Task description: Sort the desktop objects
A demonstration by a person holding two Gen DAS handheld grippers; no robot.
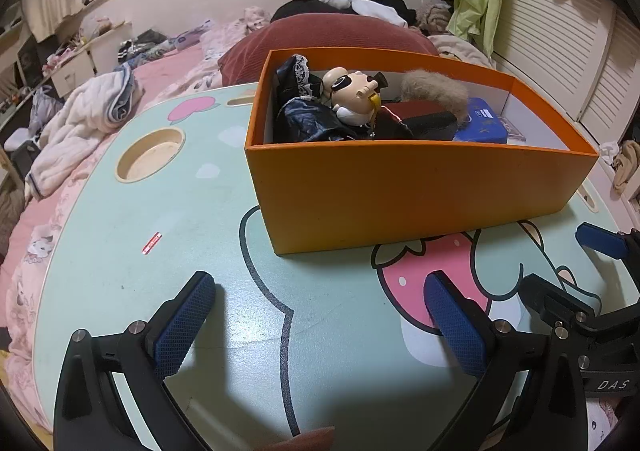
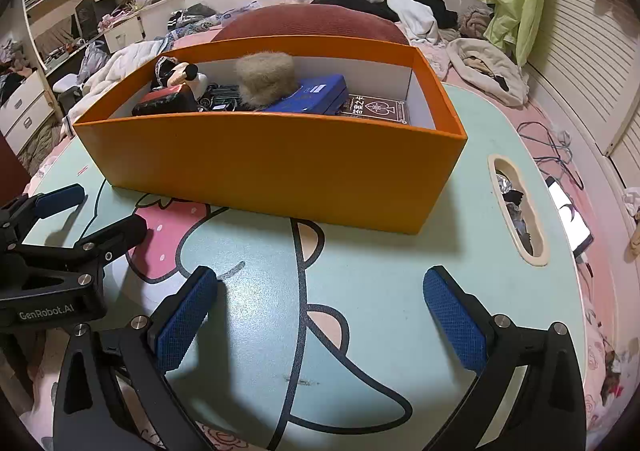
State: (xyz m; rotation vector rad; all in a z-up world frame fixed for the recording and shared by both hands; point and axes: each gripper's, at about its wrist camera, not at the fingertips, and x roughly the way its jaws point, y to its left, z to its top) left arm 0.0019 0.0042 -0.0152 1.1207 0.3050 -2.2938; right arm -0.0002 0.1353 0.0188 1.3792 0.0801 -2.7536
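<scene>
An orange box [image 1: 400,195] stands on the mint cartoon table [image 1: 160,211]; it also shows in the right wrist view [image 2: 280,171]. Inside lie a doll [image 1: 352,99] in dark clothes, a beige fur piece [image 2: 264,79], a blue case [image 2: 312,95], a card pack [image 2: 376,109] and a dark pouch [image 2: 164,101]. My left gripper [image 1: 320,307] is open and empty over the table, in front of the box. My right gripper [image 2: 320,303] is open and empty, also in front of the box. Each gripper shows at the other view's edge.
The table has a round cup recess [image 1: 150,155] at the left and a slot [image 2: 518,211] at the right. A small red sticker [image 1: 152,243] lies on it. A bed with pink sheets, a red cushion [image 2: 308,25] and clothes surrounds the table. A lit phone [image 2: 570,219] lies at the right.
</scene>
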